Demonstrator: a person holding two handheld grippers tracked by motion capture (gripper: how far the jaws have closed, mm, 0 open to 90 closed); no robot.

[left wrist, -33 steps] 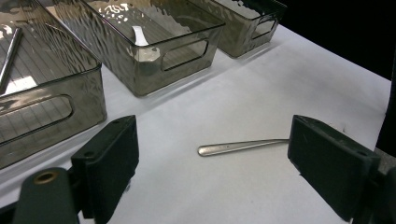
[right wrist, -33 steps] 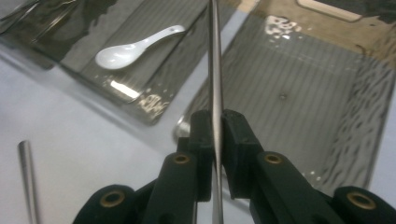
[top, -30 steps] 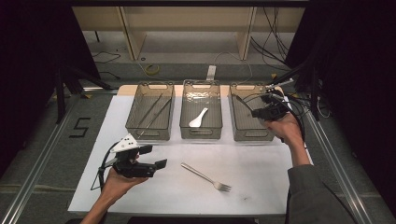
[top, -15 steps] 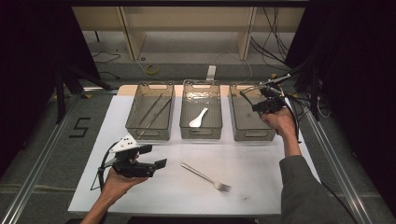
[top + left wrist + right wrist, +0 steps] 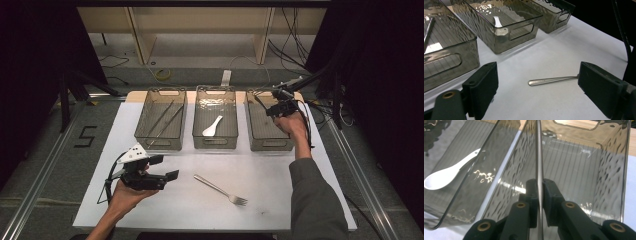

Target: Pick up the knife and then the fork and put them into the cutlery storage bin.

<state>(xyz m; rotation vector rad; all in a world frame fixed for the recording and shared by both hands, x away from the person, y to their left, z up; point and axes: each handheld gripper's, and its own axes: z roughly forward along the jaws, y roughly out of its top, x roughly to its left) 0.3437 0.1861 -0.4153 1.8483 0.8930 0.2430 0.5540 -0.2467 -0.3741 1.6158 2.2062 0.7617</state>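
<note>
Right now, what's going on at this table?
A person is sorting cutlery into three clear bins. The right claw is shut on a thin metal utensil, holding it over the right-hand bin. The left claw is open above the white mat, facing a fork lying there. A white spoon sits in the middle bin.

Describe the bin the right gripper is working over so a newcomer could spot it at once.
Three clear smoky bins stand in a row at the white mat's far edge. It is the right-hand bin, beneath the right gripper. Its neighbours hold a white spoon and thin metal rods.
</note>
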